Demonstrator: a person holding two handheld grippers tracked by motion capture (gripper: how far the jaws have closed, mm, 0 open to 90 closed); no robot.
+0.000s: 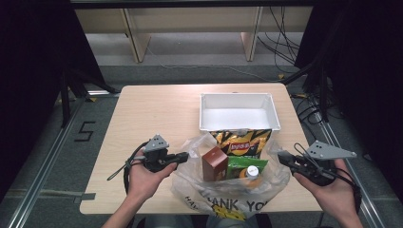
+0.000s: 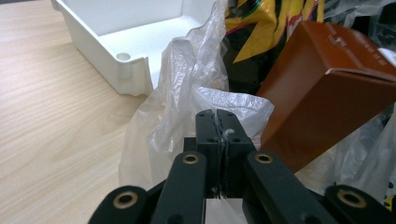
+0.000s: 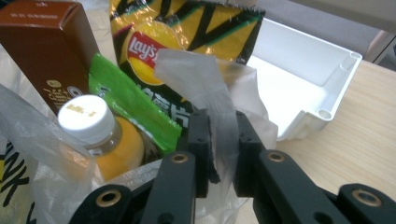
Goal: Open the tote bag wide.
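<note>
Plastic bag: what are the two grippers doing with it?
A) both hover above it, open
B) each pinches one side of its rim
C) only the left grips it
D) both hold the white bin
B: the left gripper and the right gripper each pinch film of the plastic bag.

A clear plastic bag [image 1: 228, 190], stuffed with groceries, lies open at the table's near edge.

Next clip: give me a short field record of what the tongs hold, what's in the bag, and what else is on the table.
left tongs: shut on the plastic bag, at its left handle
right tongs: shut on the bag's right handle
bag contents: chips bag, brown carton, green packet, white-capped bottle
bag state: held open, resting on the table
white bin: empty, behind the bag
</note>
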